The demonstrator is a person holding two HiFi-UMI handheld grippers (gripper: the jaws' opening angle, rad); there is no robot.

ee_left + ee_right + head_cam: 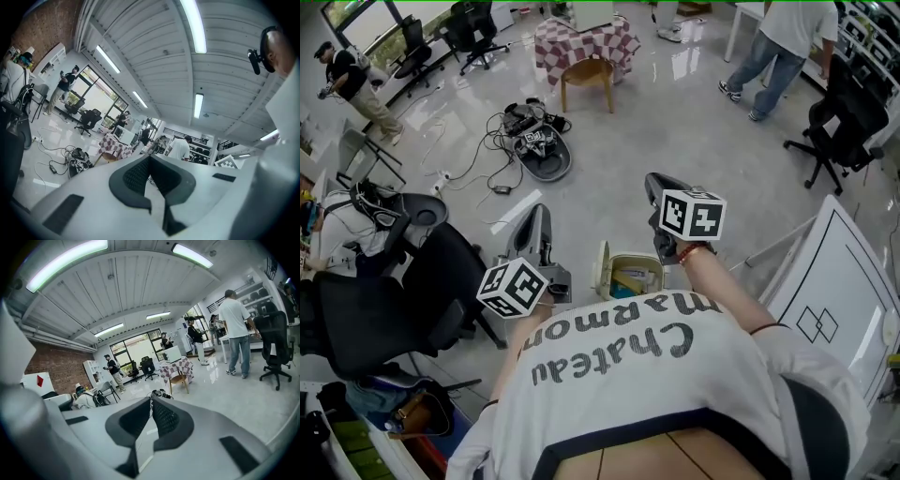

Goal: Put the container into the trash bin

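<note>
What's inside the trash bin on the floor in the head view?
The trash bin stands open, its lid tipped up. Inside, something teal and something pale show, too small to identify. The person's shirt covers the bin's near side.

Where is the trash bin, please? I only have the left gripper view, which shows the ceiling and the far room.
Observer: In the head view the trash bin stands on the floor, between the left gripper and the right gripper.
Operator: Is its lid open?
Observer: Yes, the lid stands up at its left side.
Operator: Does the right gripper hold anything?
Observer: No, the right gripper view shows its jaws together with nothing between them.
</note>
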